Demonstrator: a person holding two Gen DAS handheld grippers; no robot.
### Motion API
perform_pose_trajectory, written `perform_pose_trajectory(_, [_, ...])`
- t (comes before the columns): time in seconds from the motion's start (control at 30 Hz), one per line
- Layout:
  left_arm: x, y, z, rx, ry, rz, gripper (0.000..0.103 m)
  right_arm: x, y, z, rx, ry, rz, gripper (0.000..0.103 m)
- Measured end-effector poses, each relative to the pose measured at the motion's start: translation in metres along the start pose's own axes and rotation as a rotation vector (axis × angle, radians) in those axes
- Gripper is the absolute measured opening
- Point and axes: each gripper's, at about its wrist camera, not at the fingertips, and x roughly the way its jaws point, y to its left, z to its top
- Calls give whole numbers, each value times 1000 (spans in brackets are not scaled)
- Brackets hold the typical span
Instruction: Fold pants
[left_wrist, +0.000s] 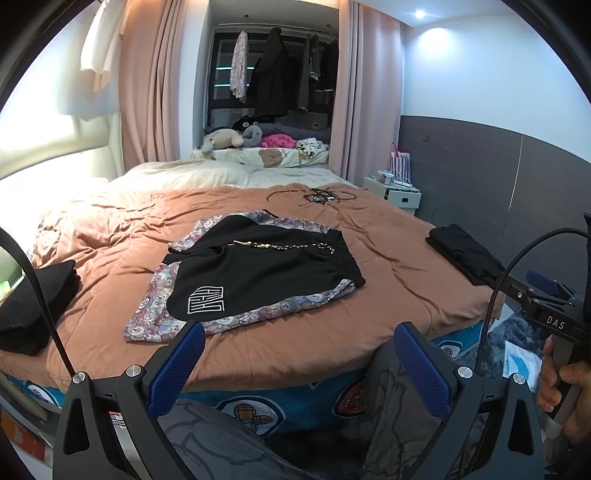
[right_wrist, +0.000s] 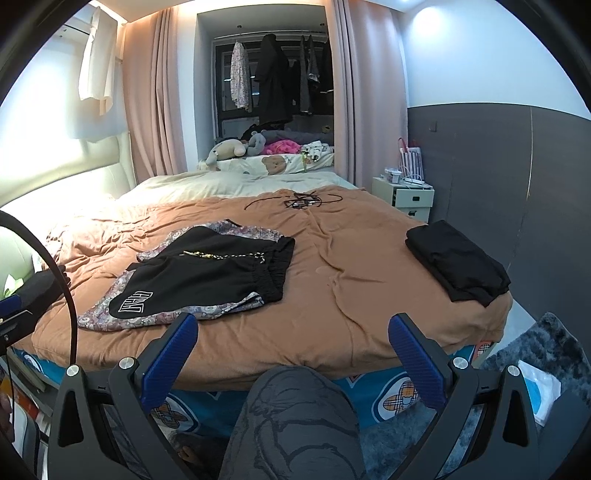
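Observation:
Black pants (left_wrist: 266, 269) with a white logo and a drawstring lie flat on the brown bedspread (left_wrist: 129, 229), on top of a bear-patterned garment (left_wrist: 155, 314). They also show in the right wrist view (right_wrist: 214, 269), over the same patterned garment (right_wrist: 107, 310). My left gripper (left_wrist: 299, 332) is open and empty, held above the bed's near edge, short of the pants. My right gripper (right_wrist: 293, 325) is open and empty, above the near edge, to the right of the pants. The right gripper also shows at the right of the left wrist view (left_wrist: 546, 299).
A folded black garment (right_wrist: 458, 266) lies at the bed's right edge. Another black stack (left_wrist: 33, 306) sits at the left edge. Black cords (left_wrist: 317, 197) lie far on the bed. A white nightstand (right_wrist: 410, 195) stands right. My knees (right_wrist: 295, 417) are below the grippers.

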Motion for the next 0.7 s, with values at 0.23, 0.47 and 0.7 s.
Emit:
perform_pose_trajectory(0.23, [0, -4, 0, -3, -1, 0, 103, 0, -1, -2, -5, 7, 7, 103])
perform_pose_trajectory(0.47, [-1, -3, -2, -12, 0, 6, 103, -2, 0, -1, -6, 10, 11, 103])
perform_pose_trajectory(0.7, [-4, 1, -3, -18, -7, 7, 103, -5, 1, -1, -9, 7, 12, 103])
